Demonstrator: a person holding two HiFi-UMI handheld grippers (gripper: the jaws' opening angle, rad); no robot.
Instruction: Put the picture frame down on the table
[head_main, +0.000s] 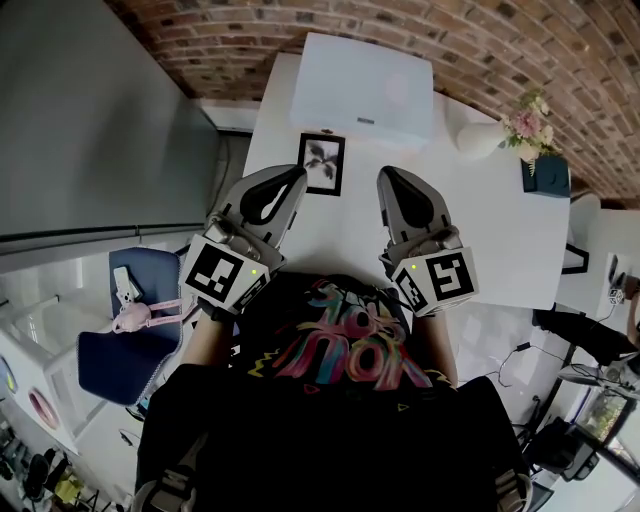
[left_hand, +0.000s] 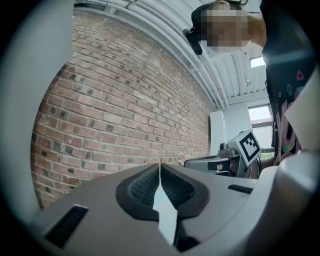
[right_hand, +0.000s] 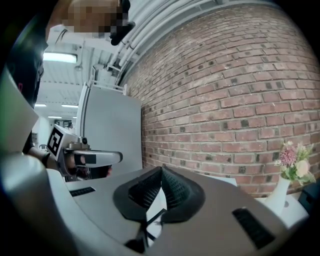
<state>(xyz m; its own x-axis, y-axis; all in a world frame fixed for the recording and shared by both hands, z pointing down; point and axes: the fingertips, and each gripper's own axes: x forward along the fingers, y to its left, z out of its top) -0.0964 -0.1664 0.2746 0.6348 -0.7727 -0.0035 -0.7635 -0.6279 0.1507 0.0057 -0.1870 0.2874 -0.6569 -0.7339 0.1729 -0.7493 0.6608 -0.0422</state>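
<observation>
The picture frame (head_main: 322, 163), black-edged with a dark plant print, lies flat on the white table (head_main: 500, 230), just in front of a white box. Both grippers hover near the table's front edge, pointing toward the brick wall. My left gripper (head_main: 297, 179) is just below and left of the frame, its jaws pressed together on nothing. My right gripper (head_main: 386, 179) is to the right of the frame, also shut and empty. The left gripper view shows the pads meeting in a thin line at my left gripper (left_hand: 160, 169); the right gripper view shows the same at my right gripper (right_hand: 161, 171).
A white box (head_main: 365, 88) stands at the table's back by the brick wall (head_main: 480, 40). A white vase of pink flowers (head_main: 522, 128) stands at the right, also seen as the vase (right_hand: 292, 172). A blue chair (head_main: 130, 340) is at the left.
</observation>
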